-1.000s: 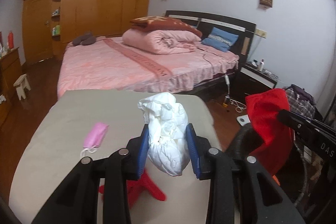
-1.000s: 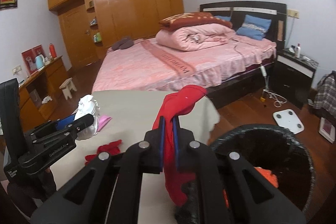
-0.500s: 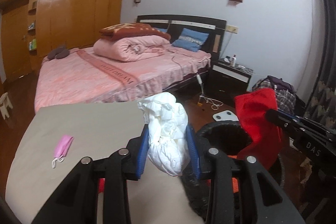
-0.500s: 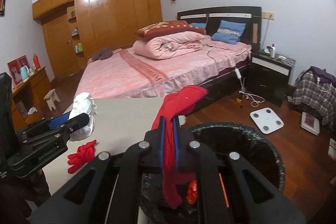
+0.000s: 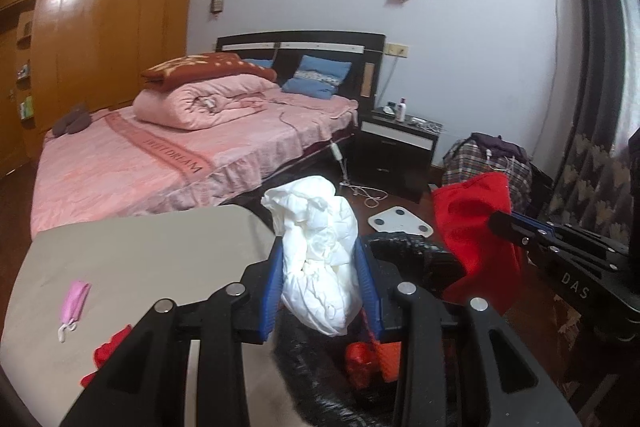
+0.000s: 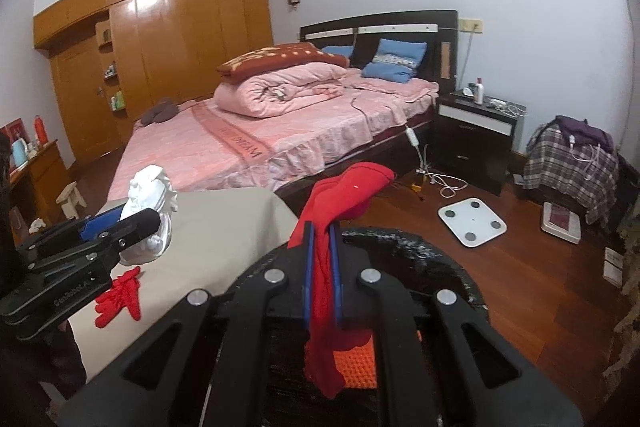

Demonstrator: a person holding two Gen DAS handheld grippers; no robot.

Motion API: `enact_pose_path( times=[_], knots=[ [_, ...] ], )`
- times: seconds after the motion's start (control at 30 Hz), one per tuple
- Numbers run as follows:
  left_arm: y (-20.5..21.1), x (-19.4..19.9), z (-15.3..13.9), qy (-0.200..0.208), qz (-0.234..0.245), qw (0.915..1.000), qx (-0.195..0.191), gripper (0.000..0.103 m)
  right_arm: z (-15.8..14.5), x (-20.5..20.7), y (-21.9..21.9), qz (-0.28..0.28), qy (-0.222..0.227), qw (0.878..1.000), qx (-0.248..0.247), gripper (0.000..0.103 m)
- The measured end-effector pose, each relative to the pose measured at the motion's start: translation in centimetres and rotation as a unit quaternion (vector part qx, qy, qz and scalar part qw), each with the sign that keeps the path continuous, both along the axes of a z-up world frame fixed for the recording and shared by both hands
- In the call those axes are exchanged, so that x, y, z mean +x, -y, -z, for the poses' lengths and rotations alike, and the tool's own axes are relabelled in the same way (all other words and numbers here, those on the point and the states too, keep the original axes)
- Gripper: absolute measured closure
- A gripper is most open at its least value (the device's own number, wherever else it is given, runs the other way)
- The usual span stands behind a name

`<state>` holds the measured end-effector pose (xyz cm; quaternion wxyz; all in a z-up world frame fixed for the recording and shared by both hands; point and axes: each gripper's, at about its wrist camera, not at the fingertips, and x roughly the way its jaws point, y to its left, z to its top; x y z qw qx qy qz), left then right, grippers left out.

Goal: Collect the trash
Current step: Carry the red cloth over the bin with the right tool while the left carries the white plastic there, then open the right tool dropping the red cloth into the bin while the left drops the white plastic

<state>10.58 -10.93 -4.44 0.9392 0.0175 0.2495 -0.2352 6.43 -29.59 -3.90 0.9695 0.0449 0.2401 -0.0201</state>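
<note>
My left gripper (image 5: 320,267) is shut on a crumpled white wad (image 5: 320,259) and holds it over the near rim of the black-lined trash bin (image 5: 404,247). My right gripper (image 6: 321,251) is shut on a red cloth (image 6: 344,187) that hangs over the bin (image 6: 440,263). Red and orange trash (image 5: 372,363) lies inside the bin. On the beige table (image 5: 140,255) lie a pink face mask (image 5: 74,301) and a red glove (image 6: 120,297). The left gripper with the white wad (image 6: 150,211) shows at the left of the right wrist view.
A pink bed (image 6: 260,131) stands behind the table. A black nightstand (image 6: 476,143) and a white scale (image 6: 472,221) on the wood floor are to the right. A chair with plaid cloth (image 6: 572,163) stands at far right.
Both grippers have swung right from over the table to over the bin, each still holding its item. The white wad now hangs at the bin's rim.
</note>
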Motion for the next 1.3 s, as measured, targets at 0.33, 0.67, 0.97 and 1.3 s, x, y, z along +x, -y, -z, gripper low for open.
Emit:
enact_pose_path(
  times=[0.33,0.67,0.97,1.3],
  knots=[
    [3.2,1.2,1.8,-0.007,0.033,0.9994,0.005,0.068,1.3,-0.3,2.4,0.025,-0.009,1.0,0.001,0.096],
    [6.2,2.7,4.6,-0.041,0.069,0.9968,0.004,0.068,3.7,0.6,4.1,0.036,-0.036,0.999,0.005,0.096],
    [6.8,3.7,5.5,-0.062,0.095,0.9934,-0.014,0.037,5.9,1.2,5.4,0.055,-0.064,0.996,0.002,0.062],
    [0.6,4.1,4.3,-0.039,0.019,0.999,-0.008,0.014,5.7,0.1,4.5,0.069,-0.053,0.996,-0.005,0.006]
  ],
)
